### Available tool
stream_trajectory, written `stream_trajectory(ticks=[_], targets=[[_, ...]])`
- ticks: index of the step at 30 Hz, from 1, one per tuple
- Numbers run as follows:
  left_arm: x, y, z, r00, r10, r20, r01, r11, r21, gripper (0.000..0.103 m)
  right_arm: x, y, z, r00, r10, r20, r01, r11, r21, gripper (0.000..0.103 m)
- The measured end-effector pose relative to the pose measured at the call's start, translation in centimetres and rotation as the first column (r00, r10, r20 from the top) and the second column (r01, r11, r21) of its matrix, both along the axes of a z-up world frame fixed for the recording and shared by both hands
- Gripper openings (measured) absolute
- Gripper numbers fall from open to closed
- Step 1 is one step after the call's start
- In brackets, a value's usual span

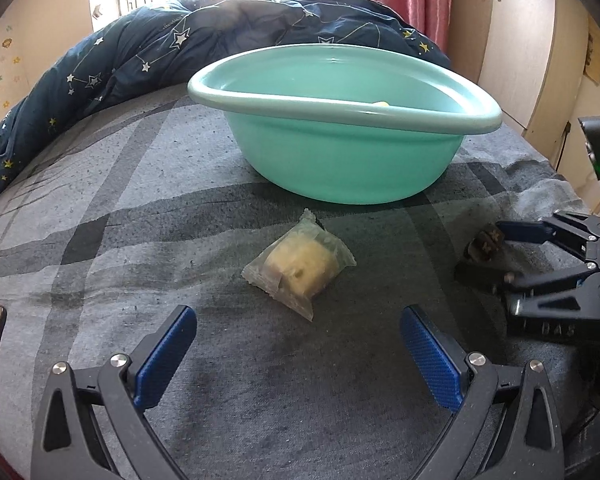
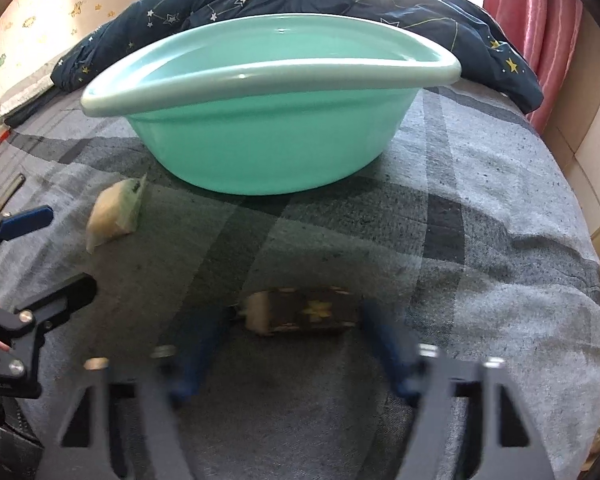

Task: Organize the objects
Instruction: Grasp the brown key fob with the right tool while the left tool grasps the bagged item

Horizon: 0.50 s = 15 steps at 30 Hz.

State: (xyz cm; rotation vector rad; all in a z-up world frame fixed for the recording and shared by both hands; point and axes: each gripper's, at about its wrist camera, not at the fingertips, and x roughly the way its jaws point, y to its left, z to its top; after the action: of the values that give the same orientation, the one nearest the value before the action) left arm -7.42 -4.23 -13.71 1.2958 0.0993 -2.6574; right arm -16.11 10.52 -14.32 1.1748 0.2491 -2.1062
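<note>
Two claws low over bed (image 1: 100, 240): left claw (image 1: 298, 354) released near wrapped pastry (image 1: 298, 266); right claw (image 2: 296, 340) blurred, straddling dark snack pack (image 2: 304, 312), contact unclear. Teal basin (image 1: 340, 152) contents mostly hidden.

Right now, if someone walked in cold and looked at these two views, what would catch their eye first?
The big mint-green basin on the grey plaid bedsheet, with a starry navy quilt heaped behind it. In front of it lie a clear-wrapped pale pastry, ahead of the open left gripper, and a dark wrapped snack between the right gripper's fingers.
</note>
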Motion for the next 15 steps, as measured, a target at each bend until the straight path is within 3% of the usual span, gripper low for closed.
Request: stream_trajectory(ticks=[15], targets=[[-0.7,-0.1,0.1,1.0,0.007,-0.004,-0.007,1.0,0.008,0.103,-1.0,1.4,1.8,1.0,-0.02,-0.014,0.02,0.999,-0.043,0.066]])
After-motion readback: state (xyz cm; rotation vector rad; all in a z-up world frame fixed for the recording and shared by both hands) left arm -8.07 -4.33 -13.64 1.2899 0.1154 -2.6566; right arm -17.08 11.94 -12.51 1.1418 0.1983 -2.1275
